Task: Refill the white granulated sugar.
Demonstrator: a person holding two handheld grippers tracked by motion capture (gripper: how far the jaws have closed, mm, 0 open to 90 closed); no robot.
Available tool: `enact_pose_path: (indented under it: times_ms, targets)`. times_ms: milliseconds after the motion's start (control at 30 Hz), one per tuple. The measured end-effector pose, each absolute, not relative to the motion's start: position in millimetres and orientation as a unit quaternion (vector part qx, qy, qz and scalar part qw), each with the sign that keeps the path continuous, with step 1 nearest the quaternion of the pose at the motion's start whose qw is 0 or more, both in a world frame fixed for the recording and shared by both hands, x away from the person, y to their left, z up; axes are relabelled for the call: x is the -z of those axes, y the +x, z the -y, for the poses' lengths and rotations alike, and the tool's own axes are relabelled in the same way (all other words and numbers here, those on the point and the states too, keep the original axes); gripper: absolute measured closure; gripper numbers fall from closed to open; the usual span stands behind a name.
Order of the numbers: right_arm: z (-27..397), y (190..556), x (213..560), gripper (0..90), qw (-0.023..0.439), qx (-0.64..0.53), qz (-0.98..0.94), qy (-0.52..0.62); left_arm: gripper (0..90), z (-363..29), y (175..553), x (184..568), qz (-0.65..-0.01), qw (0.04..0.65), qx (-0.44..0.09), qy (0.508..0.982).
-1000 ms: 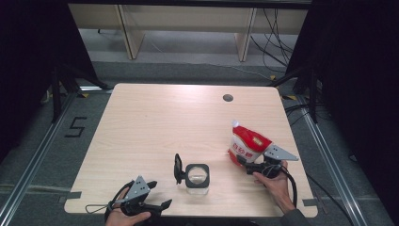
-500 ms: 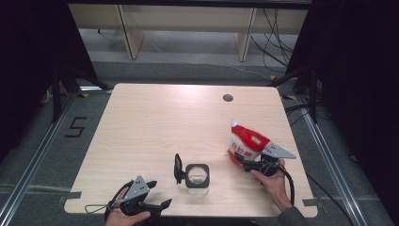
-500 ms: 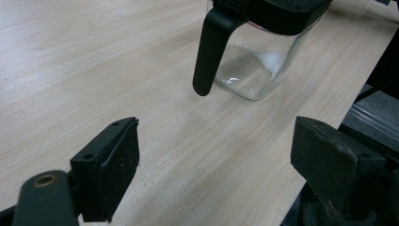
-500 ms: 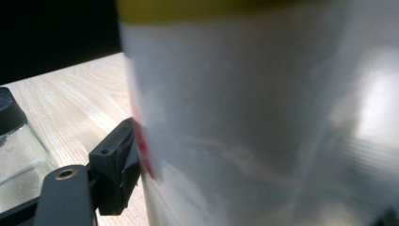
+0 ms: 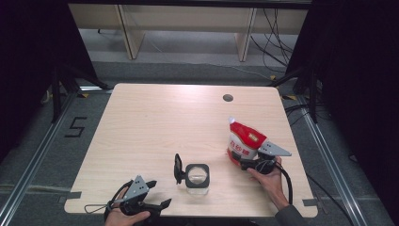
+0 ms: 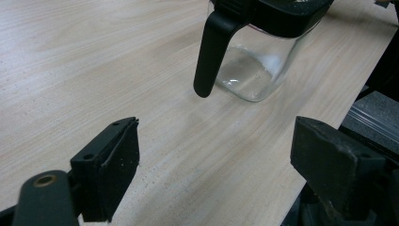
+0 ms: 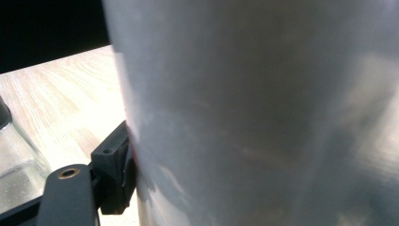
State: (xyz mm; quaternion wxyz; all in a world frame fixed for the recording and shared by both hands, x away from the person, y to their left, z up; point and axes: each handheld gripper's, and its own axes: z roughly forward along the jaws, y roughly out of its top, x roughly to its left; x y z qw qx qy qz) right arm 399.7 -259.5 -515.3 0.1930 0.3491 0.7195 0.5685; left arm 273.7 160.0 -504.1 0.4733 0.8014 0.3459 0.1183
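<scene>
The right gripper (image 5: 244, 162) has its jaws wide around the red bag (image 5: 244, 141) standing at the table's (image 5: 155, 117) right side; they have just been closing, and one pad touches it to lift it. The left gripper (image 5: 157, 205) waits open and empty near the glass jar (image 5: 197, 178), maybe to steady it

Your two grippers work the near edge of the table (image 5: 155, 117), a pouch on the right, a jar in the middle.

Your right gripper (image 5: 244, 162) has its jaws around the base of the red-and-white pouch (image 5: 243, 139), which stands upright. The glass jar (image 5: 197, 178) with the black rim and handle sits between your hands. Your left gripper (image 5: 159, 203) rests open near the front edge, apart from the jar.
</scene>
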Motion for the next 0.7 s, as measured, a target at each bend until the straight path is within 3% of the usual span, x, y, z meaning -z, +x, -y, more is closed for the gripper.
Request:
enact_pose_path:
  times_ms: [233, 467, 500, 700]
  targets:
    - [260.2, 400.4, 515.2, 29.0, 0.187, -0.56, -0.73, 0.343, 15.7, -160.5, 274.0, 503.9, -0.343, 0.47, -0.119, 0.804]
    - [253.8, 394.5, 511.3, 33.8, 0.209, -0.55, -0.728, 0.353, 16.9, -162.1, 272.6, 501.0, -0.359, 0.485, -0.115, 0.789]
    - [252.3, 394.9, 510.9, 34.1, 0.23, -0.547, -0.73, 0.338, 16.9, -162.7, 272.8, 501.6, -0.357, 0.484, -0.116, 0.79]
    - [247.8, 383.7, 506.0, 35.4, 0.228, -0.52, -0.748, 0.345, 16.9, -161.7, 272.2, 501.3, -0.357, 0.485, -0.115, 0.79]
